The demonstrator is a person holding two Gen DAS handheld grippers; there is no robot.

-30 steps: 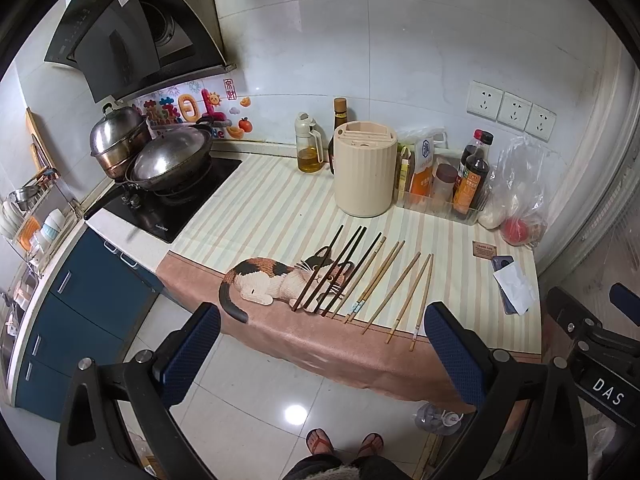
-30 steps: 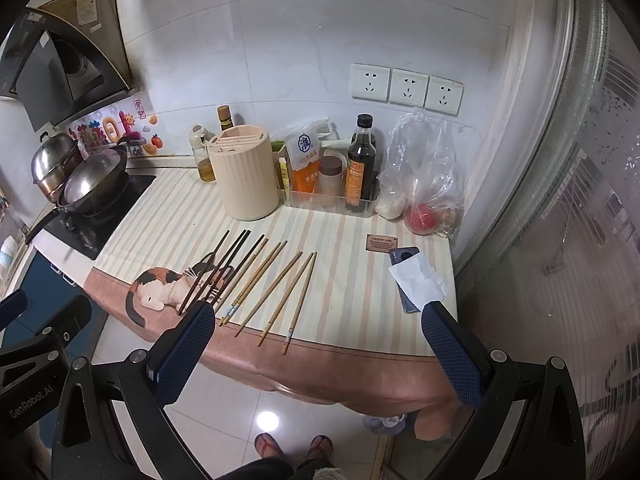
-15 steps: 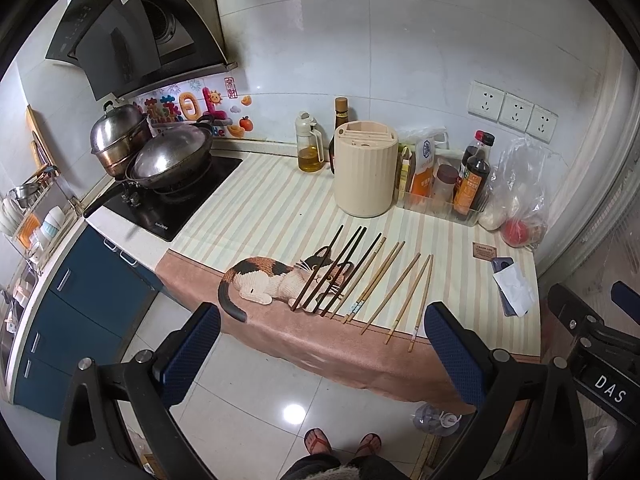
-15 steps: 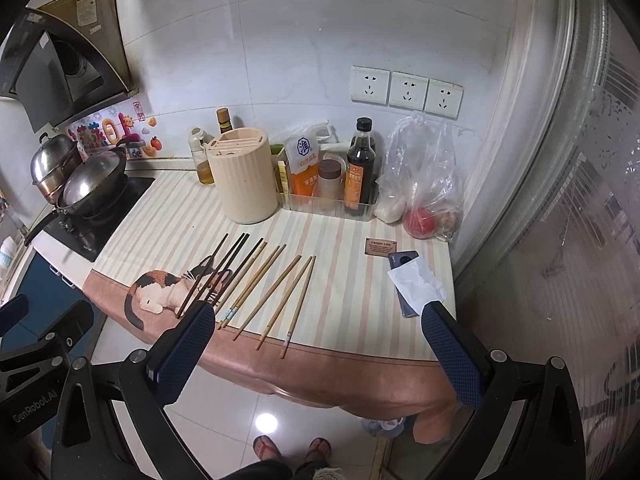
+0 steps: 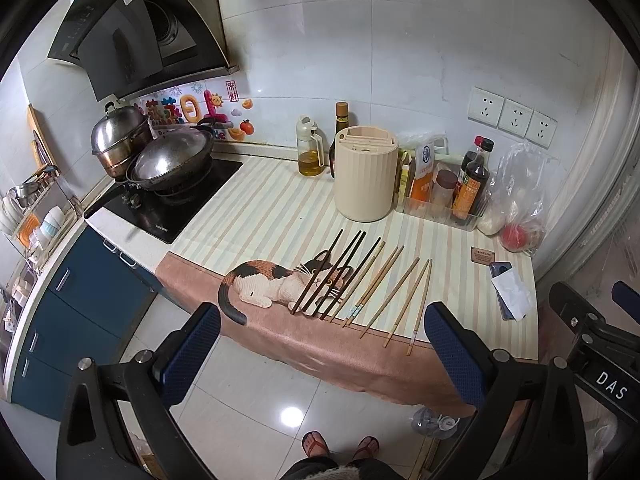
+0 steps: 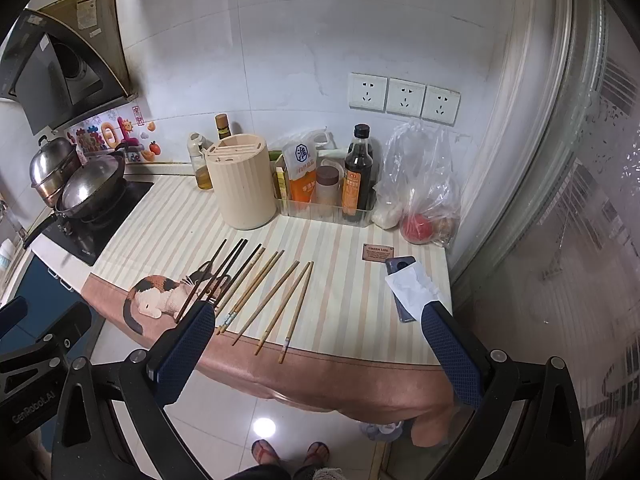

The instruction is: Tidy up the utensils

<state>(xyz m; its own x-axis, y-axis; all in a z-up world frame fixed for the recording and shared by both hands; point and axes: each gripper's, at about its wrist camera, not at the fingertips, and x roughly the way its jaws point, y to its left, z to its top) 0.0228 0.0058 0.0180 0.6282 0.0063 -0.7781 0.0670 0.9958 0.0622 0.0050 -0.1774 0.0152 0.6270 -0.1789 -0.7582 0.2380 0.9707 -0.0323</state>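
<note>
Both our views drifted slightly nearer the counter, left claw (image 5: 320,354) wide, right claw (image 6: 316,354) wide, chopsticks (image 5: 362,284) mid-frame, untouched.

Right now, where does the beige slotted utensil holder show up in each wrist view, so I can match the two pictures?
Left wrist view: the beige utensil holder stands just right of centre, upper middle, behind the chopsticks.
Right wrist view: the holder stands left of centre, upper middle, again behind the chopsticks.
Shared landmark: the three wall sockets, above and to the right of the holder in both.
</note>
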